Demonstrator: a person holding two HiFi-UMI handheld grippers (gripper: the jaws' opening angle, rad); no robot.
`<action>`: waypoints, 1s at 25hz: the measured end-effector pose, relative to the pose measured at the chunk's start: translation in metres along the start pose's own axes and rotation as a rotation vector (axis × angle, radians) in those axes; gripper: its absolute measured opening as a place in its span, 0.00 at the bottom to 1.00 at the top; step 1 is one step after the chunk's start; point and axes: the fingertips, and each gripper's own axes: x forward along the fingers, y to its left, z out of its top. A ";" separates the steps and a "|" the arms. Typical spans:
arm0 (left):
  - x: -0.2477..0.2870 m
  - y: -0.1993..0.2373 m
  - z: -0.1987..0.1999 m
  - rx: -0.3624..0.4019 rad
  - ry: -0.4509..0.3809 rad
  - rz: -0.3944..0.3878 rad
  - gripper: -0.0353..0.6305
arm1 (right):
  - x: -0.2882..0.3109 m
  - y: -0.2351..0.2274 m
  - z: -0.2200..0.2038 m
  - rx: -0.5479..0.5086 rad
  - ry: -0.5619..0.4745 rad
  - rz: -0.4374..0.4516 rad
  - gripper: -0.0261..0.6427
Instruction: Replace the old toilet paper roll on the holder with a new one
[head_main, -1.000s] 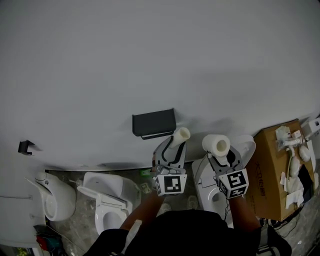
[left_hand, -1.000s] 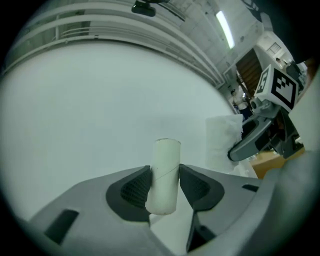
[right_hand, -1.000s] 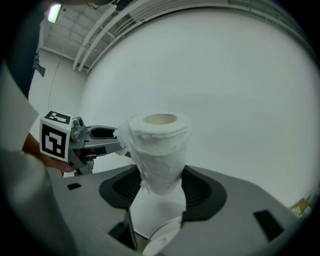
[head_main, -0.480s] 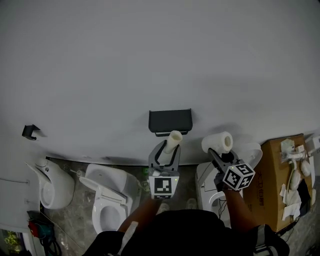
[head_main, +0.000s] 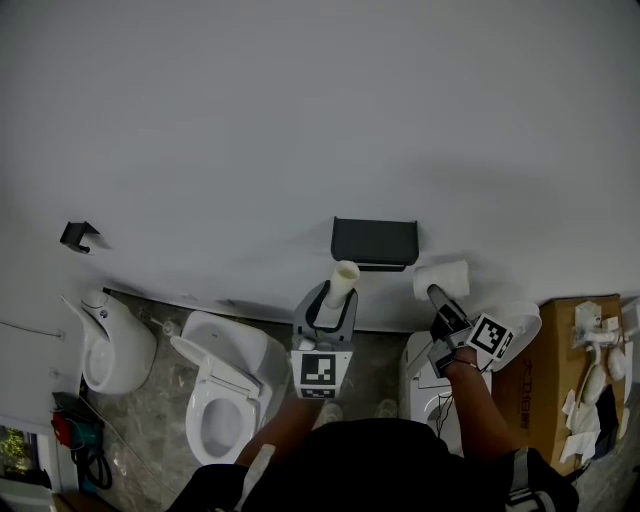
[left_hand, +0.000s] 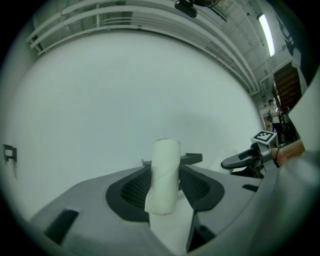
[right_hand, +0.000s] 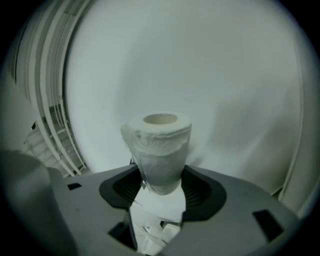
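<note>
Now left tongs (head_main: 333, 298) grip one tube (left_hand: 163, 175), right tongs (head_main: 436, 294) one roll (right_hand: 160, 150).

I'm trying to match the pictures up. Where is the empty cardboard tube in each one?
Head view: the empty cardboard tube is near the middle, in the left gripper, below the black holder.
Left gripper view: low centre, clamped between the jaws.
Right gripper view: not in it; the right gripper holds the full roll.
Shared landmark: the white wall behind.
</note>
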 end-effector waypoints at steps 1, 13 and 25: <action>-0.003 0.003 0.001 -0.001 -0.001 0.008 0.32 | 0.002 -0.002 0.001 0.025 -0.009 0.006 0.40; -0.025 0.055 -0.005 -0.016 0.013 0.064 0.32 | 0.049 -0.011 -0.022 0.371 -0.078 0.024 0.40; -0.034 0.059 -0.014 -0.021 0.043 0.129 0.32 | 0.068 -0.007 -0.041 0.378 0.007 0.083 0.40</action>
